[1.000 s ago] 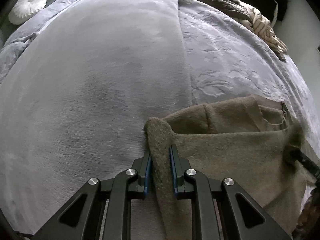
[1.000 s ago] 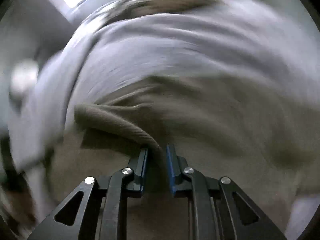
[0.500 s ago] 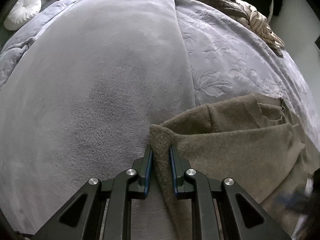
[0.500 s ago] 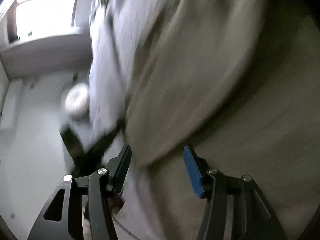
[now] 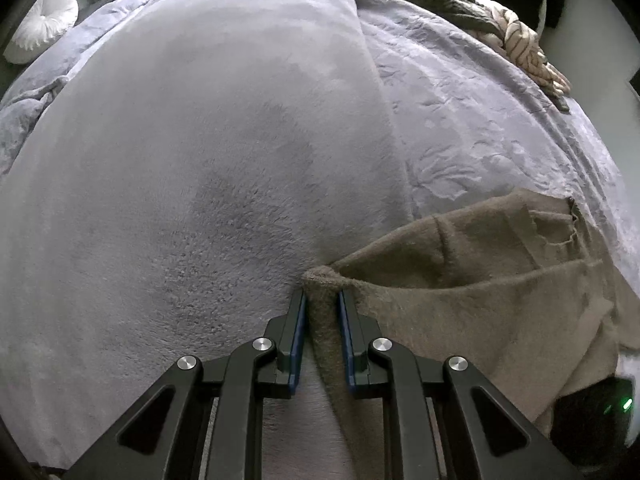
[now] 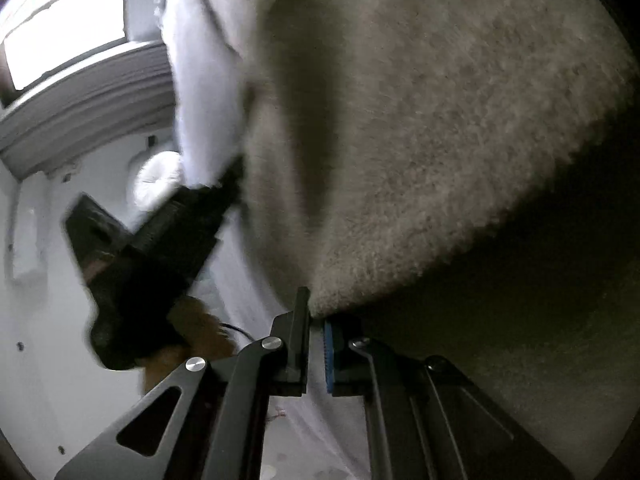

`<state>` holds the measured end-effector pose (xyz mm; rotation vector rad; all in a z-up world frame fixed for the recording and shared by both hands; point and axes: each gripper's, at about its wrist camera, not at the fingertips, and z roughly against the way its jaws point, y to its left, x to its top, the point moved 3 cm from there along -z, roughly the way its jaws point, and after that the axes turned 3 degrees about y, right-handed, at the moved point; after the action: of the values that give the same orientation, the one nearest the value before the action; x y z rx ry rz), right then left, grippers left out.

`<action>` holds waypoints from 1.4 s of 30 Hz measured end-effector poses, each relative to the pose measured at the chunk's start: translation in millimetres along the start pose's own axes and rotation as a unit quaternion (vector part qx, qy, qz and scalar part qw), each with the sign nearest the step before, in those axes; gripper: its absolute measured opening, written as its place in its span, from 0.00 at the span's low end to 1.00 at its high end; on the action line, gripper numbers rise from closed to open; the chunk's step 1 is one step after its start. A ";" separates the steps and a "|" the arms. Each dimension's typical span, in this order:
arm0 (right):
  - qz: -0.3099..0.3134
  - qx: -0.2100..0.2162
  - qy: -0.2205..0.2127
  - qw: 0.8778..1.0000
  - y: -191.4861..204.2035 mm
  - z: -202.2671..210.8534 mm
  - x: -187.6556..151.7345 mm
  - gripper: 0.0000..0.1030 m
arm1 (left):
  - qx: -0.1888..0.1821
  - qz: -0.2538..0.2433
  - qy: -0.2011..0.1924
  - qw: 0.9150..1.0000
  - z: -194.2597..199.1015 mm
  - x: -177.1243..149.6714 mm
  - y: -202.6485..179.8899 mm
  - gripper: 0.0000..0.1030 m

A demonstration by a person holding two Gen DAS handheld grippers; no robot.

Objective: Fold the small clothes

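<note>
A brown fleece garment (image 5: 460, 300) lies on the bed at the lower right, with one layer folded over another. My left gripper (image 5: 322, 298) is shut on the garment's folded left corner, which stands up between the blue pads. In the right wrist view the same garment (image 6: 420, 140) fills the upper right, close and blurred. My right gripper (image 6: 316, 308) has its jaws together at the garment's lower edge, with only the very edge of the fleece caught at the tips. The left gripper (image 6: 160, 248) shows as a blurred black shape, held by a hand.
A grey fleece blanket (image 5: 200, 160) covers the left of the bed and an embossed lilac bedspread (image 5: 480, 120) the right. Dark brown and striped clothes (image 5: 520, 40) lie piled at the far right edge. A white round cushion (image 5: 42, 24) sits far left. A bright window (image 6: 60, 20) shows in the right wrist view.
The right gripper let go of a thick fold, opened wide, swung and rolled along the garment, then shut at its edge. The garment's top layer has settled flatter. The left gripper keeps its hold.
</note>
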<state>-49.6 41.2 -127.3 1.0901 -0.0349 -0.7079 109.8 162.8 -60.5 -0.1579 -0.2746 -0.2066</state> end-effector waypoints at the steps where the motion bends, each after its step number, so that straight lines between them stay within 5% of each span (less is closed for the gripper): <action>1: 0.002 -0.008 -0.002 1.000 -0.8 -2.9 -0.9 0.06 | 0.002 -0.001 0.001 1.000 -0.6 -1.0 0.8 0.18; 6: 0.072 -0.062 0.008 0.995 15.8 37.9 1.6 0.22 | 0.019 -0.004 -0.014 1.000 14.4 -3.6 0.7 0.18; 8: 0.110 -0.103 -0.036 0.988 20.6 80.0 9.4 0.47 | 0.023 -0.005 -0.027 0.999 25.3 -5.0 0.2 0.18; 14: 0.050 -0.178 -0.200 0.962 -6.7 214.7 59.5 0.49 | 0.011 0.005 -0.042 0.999 39.4 -13.8 -3.6 0.18; 16: 0.018 -0.157 -0.222 0.962 -19.6 236.1 76.2 0.43 | 0.017 0.009 -0.033 0.999 31.8 -17.5 -5.5 0.18; 17: 0.021 -0.156 -0.225 0.962 -19.8 241.1 83.1 0.08 | 0.020 0.013 -0.028 0.999 27.4 -18.2 -6.2 0.18; 19: 0.050 -0.180 -0.225 0.956 -8.5 245.5 92.5 0.07 | 0.024 0.022 -0.022 0.999 20.1 -18.8 -7.8 0.18; 22: 0.125 -0.254 -0.235 0.930 11.1 250.1 91.5 0.07 | 0.037 0.034 -0.020 0.999 12.3 -22.6 -5.3 0.18; 25: 0.114 -0.297 -0.226 0.921 -15.9 265.5 93.7 0.07 | 0.035 0.044 -0.018 0.998 6.9 -24.0 -2.6 0.18; 28: 0.045 -0.247 -0.220 0.942 -45.3 276.0 98.3 0.07 | 0.040 0.045 -0.020 0.998 9.1 -23.4 -5.2 0.18; 33: 0.036 -0.261 -0.222 0.939 -45.8 281.5 92.4 0.07 | 0.061 0.034 -0.026 0.997 22.0 -26.0 -14.9 0.18; 38: 0.033 -0.207 -0.239 0.948 -45.7 300.3 92.7 0.22 | 0.057 0.032 -0.041 0.997 41.5 -32.0 -28.8 0.18; 42: 0.014 -0.173 -0.243 0.954 -50.4 298.3 110.0 0.21 | 0.057 0.026 -0.037 0.997 48.7 -38.2 -47.5 0.18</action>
<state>-96.7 -269.6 -58.0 0.5614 -0.3350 -0.9045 51.0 132.6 -19.1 -0.0607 -0.3556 -0.1330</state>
